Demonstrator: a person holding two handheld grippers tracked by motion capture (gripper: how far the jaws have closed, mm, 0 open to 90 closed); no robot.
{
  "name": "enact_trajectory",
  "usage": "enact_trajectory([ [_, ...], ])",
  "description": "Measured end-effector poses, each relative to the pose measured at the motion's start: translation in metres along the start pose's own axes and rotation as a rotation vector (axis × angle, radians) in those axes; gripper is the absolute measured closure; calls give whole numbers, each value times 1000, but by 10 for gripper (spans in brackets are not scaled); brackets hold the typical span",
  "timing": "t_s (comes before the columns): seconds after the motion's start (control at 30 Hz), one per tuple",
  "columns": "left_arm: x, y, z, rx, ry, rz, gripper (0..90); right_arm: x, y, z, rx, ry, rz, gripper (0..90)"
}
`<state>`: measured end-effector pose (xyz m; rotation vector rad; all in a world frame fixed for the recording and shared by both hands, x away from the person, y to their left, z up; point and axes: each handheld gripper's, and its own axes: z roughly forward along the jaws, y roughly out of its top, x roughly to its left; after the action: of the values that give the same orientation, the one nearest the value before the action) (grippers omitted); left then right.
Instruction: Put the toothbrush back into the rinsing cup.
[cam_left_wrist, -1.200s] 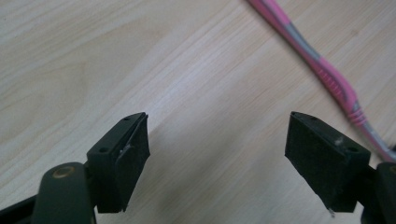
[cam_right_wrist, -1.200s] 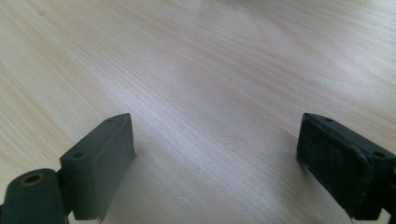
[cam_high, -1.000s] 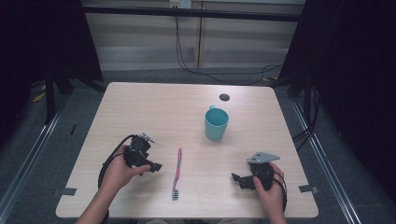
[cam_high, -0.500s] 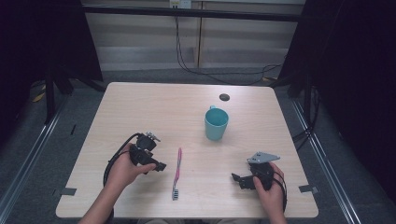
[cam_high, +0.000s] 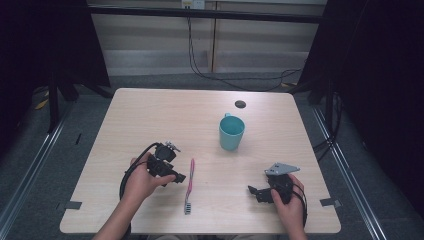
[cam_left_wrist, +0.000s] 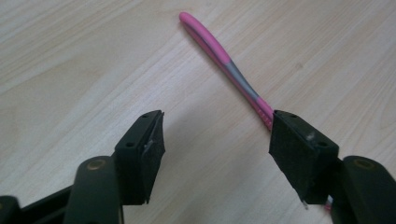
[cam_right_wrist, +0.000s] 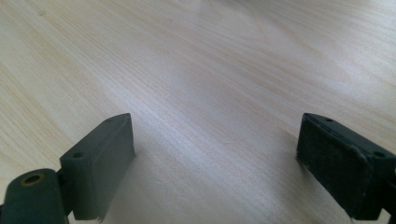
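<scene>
My left gripper (cam_high: 176, 177) had just been narrowing its parted fingers beside the pink toothbrush (cam_high: 189, 185), lining up a grab, right gripper (cam_high: 256, 191) idling released.

Pink-grey toothbrush (cam_high: 189, 184); teal cup (cam_high: 231, 133); pale wood table (cam_high: 150, 115).

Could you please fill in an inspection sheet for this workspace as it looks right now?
Surface: pale wood table, one dark round hole near the far edge.
Job's things: pink toothbrush lying flat, bristles toward the person; teal cup upright, apart from it.
Clutter: nothing seen.
Grippers: left hand-held gripper beside the toothbrush, jaws open and just been closing, one jaw over the handle, nothing gripped; right hand-held gripper open, holding nothing.
Cables: black cable loops from the left gripper; cables hang behind the table.
Surroundings: dark curtains, grey floor.
</scene>
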<state>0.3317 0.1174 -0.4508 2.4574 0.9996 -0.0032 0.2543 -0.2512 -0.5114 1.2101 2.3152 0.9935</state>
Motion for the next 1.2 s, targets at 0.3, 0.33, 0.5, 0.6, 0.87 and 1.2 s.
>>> enact_trajectory([
  [0.3, -10, 6, 8, 45, -25, -27, 389, 0, 0, 0, 0, 0, 0, 106],
  [0.33, -10, 6, 8, 45, -25, -27, 394, 0, 0, 0, 0, 0, 0, 106],
  [0.5, -14, 10, 9, 57, -36, -35, 407, 0, 0, 0, 0, 0, 0, 106],
  [0.6, -17, 12, 10, 67, -39, -45, 423, 0, 0, 0, 0, 0, 0, 107],
  [0.87, -24, 14, 17, 101, -53, -56, 440, 0, 0, 0, 0, 0, 0, 107],
  [1.2, -27, 15, 21, 126, -40, -71, 475, 0, 0, 0, 0, 0, 0, 106],
])
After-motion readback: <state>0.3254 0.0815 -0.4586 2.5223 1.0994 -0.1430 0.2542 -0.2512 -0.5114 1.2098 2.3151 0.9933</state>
